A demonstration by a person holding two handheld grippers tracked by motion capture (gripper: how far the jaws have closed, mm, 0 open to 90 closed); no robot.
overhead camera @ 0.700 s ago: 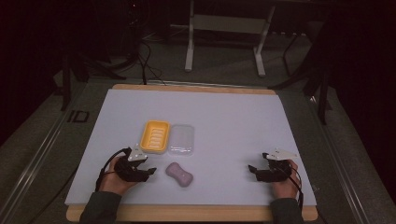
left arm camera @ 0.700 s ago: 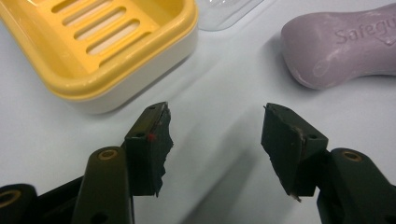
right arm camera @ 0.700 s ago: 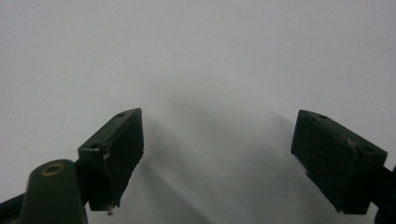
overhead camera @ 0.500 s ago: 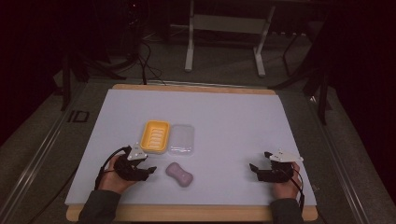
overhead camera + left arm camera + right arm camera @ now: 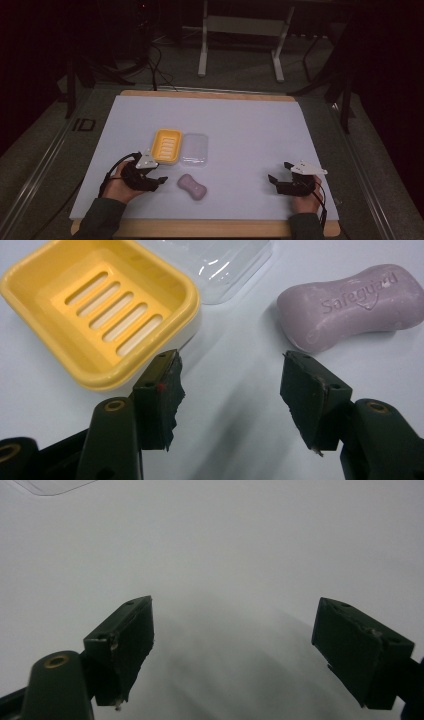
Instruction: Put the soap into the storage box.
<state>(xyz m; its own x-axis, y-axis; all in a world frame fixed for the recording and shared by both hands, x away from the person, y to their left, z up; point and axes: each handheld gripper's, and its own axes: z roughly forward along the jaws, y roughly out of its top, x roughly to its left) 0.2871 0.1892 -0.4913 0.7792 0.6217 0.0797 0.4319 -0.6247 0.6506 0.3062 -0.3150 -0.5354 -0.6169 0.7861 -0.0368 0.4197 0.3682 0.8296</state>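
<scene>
Soap lies flat on the white counter, a purple waisted bar just in front of the yellow soap dish and apart from it, with the clear lid resting touching the dish's right side. We hold our left hand-held gripper low over the counter between dish and bar, jaws spread with nothing between them; in the left gripper view the gap looks onto bare counter, the dish's near corner by one jaw and the end of the soap beyond the other. We judge that we sit here because the bar is the thing to be taken and the dish, open and lidless with its slotted floor showing, is ready to receive it; the lid lies aside so it does not block the way. Our right hand-held gripper rests well apart near the counter's right edge, jaws also spread and empty, looking over plain white surface, probably kept clear until the lid needs handling. The bar lies slantwise to the counter's edge, so we would likely turn the left jaws to meet its narrow waist.
</scene>
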